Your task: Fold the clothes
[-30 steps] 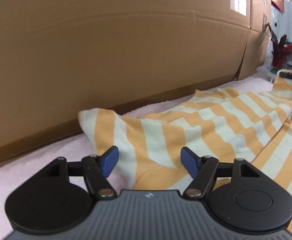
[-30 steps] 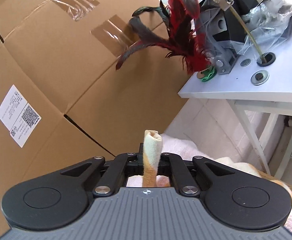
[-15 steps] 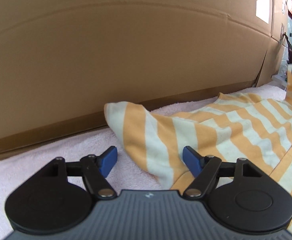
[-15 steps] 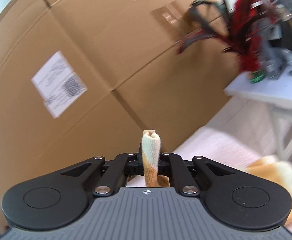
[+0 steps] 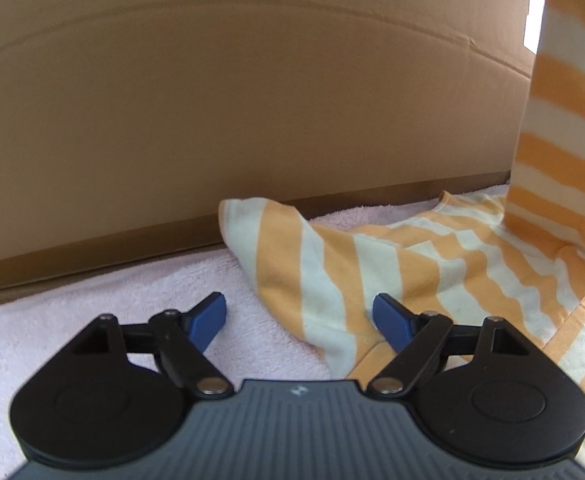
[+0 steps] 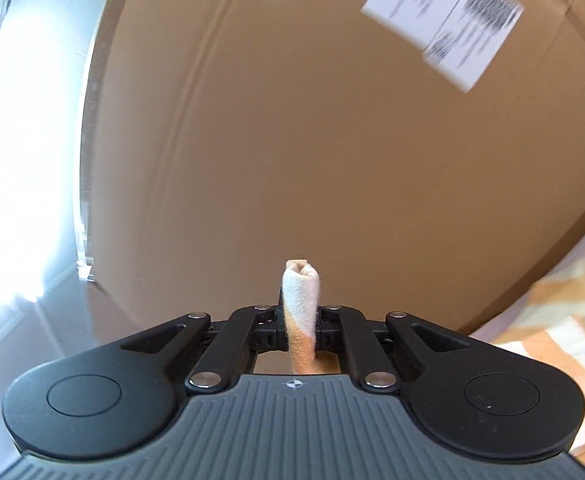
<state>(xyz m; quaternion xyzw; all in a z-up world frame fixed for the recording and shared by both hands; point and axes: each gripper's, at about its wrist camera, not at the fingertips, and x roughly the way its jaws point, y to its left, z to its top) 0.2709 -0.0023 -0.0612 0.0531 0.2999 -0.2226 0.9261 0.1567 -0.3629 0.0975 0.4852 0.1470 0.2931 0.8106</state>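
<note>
An orange-and-cream striped garment (image 5: 392, 264) lies on a pale pink towel (image 5: 104, 304) in the left wrist view, one corner pointing toward the cardboard. Its right part (image 5: 564, 128) hangs lifted along the frame's right side. My left gripper (image 5: 300, 316) hovers low over the near corner, its jaws opening, blue pads (image 5: 208, 316) wide apart and pressing on nothing; cloth lies between and under them. In the right wrist view my right gripper (image 6: 300, 332) is shut on a bunched edge of the striped garment (image 6: 300, 300), which sticks up between the jaws. More of the garment (image 6: 552, 320) blurs at lower right.
A tall cardboard box wall (image 5: 252, 100) stands right behind the towel. The right wrist view faces the same cardboard (image 6: 332, 140), with a white shipping label (image 6: 444, 20) on it. Bright light (image 6: 24, 160) fills the left side there.
The right gripper swung up and leftward with the cloth edge, away from the white table and red plant toward the cardboard. The lifted cloth now hangs in the left view. The left pads spread wider.
</note>
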